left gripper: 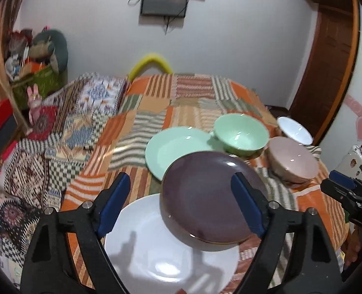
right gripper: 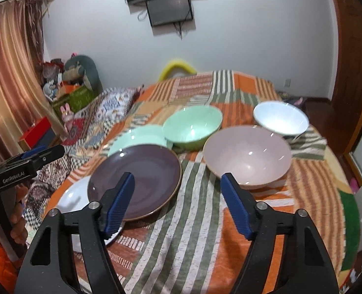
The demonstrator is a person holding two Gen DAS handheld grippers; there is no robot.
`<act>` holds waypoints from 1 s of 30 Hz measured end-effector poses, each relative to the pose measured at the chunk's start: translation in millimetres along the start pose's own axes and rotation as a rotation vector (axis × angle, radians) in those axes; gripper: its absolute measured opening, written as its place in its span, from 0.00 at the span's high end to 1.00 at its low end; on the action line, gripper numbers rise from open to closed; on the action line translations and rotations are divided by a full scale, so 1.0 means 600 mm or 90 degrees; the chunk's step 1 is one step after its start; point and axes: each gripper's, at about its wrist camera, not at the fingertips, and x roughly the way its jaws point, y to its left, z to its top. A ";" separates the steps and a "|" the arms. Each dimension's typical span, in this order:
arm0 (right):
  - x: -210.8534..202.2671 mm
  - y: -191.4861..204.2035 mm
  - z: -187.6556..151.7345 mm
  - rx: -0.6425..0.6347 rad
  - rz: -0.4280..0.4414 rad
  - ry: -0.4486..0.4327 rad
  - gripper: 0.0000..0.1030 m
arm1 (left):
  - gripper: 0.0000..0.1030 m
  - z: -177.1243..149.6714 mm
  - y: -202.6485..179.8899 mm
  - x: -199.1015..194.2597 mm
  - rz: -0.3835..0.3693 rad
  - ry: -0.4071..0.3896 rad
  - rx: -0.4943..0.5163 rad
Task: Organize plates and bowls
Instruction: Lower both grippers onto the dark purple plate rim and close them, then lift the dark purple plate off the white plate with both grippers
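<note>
Round white plate (left gripper: 156, 245) partly hidden under dark purple plate (left gripper: 205, 196), cut off at bottom frame edge; left-side clutter blurred.

Black tongs (left gripper: 184, 203), ribbed blue pads (left gripper: 114, 203)

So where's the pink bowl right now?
In the right wrist view the pink bowl sits on the patchwork cloth right of centre, between the green bowl and the white bowl, right of the purple plate.
</note>
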 end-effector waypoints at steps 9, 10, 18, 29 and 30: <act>0.082 0.001 -0.001 0.008 0.021 0.082 0.54 | 0.33 -0.011 0.041 0.108 -0.008 0.097 -0.025; 0.089 0.002 -0.002 0.009 0.022 0.089 0.55 | 0.34 -0.012 0.044 0.115 -0.012 0.105 -0.029; 0.139 -0.009 -0.009 0.027 0.021 0.142 0.70 | 0.58 -0.016 0.064 0.184 -0.030 0.157 -0.056; 0.159 -0.010 -0.012 0.039 0.029 0.168 0.86 | 0.74 -0.019 0.079 0.210 -0.052 0.183 -0.083; 0.160 -0.010 -0.012 0.038 0.030 0.170 0.86 | 0.75 -0.019 0.078 0.211 -0.053 0.184 -0.083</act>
